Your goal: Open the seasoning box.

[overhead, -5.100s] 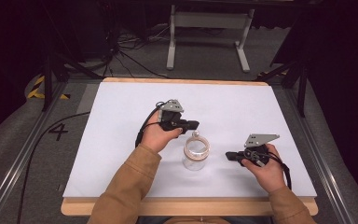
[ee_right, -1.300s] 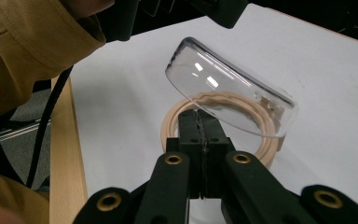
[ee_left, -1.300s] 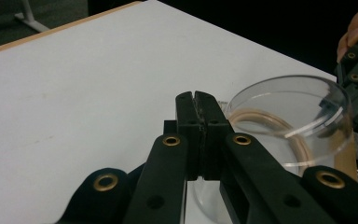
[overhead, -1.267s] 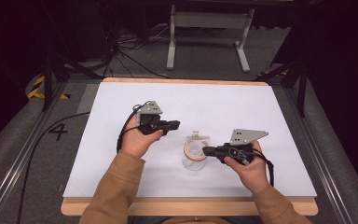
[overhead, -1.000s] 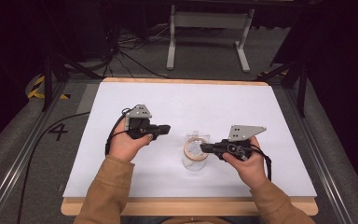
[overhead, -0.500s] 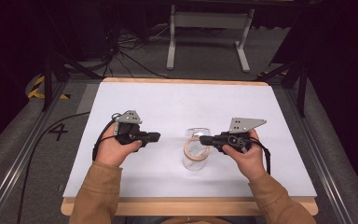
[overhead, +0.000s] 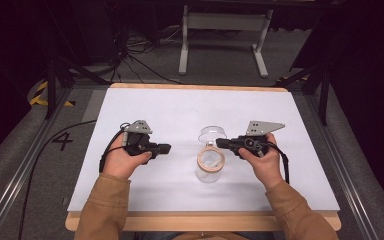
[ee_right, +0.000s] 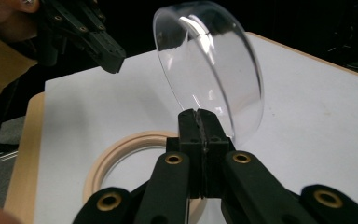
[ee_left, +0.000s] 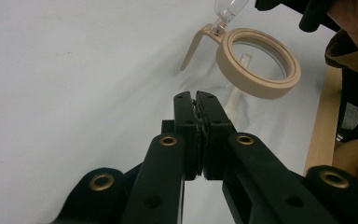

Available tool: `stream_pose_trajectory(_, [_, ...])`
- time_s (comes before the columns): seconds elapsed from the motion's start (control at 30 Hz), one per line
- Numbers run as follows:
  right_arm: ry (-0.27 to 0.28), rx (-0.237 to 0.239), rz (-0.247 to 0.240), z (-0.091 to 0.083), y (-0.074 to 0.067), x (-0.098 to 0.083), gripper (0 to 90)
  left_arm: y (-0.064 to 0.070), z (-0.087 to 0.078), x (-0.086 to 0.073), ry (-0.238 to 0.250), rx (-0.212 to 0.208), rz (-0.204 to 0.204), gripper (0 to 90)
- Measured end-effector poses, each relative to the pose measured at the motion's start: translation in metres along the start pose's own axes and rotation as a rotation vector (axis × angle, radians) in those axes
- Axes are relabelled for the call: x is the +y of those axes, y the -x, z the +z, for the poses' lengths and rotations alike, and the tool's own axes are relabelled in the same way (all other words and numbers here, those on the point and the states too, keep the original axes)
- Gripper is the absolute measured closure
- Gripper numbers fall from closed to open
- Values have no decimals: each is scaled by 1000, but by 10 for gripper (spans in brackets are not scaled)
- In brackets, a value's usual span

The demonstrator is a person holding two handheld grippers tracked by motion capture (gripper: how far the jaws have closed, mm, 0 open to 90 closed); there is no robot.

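1. High view: a clear jar (overhead: pixel 209 167) with a tan rim stands near the middle of the white table (overhead: pixel 180 107), its clear lid (overhead: pixel 213 134) swung up on the far side.
2. Right gripper (overhead: pixel 222 143) sits at that lid, jaws pressed together; whether they pinch its edge, I cannot tell.
3. Left gripper (overhead: pixel 167 148), jaws also pressed together on nothing, hangs apart on the left.
4. Risk: with the jar unbraced, a pull on the lid could tip it over.
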State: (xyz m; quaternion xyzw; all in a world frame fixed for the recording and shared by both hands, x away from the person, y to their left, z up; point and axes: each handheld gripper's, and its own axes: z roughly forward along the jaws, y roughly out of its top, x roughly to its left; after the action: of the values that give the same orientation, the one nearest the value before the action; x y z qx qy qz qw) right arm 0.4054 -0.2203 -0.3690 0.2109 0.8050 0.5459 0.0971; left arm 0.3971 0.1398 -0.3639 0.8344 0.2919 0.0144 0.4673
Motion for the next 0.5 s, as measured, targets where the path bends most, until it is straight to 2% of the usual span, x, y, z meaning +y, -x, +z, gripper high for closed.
stream_pose_trajectory(0.23, [-2, -38, 8, 3, 5, -5, 900, 0, 1, 0, -4, -5, 4, 875])
stream_pose_trajectory(0.5, [13, -33, -8, -6, -1, 0, 900, 0, 2, 3, 0, -7, 12, 873])
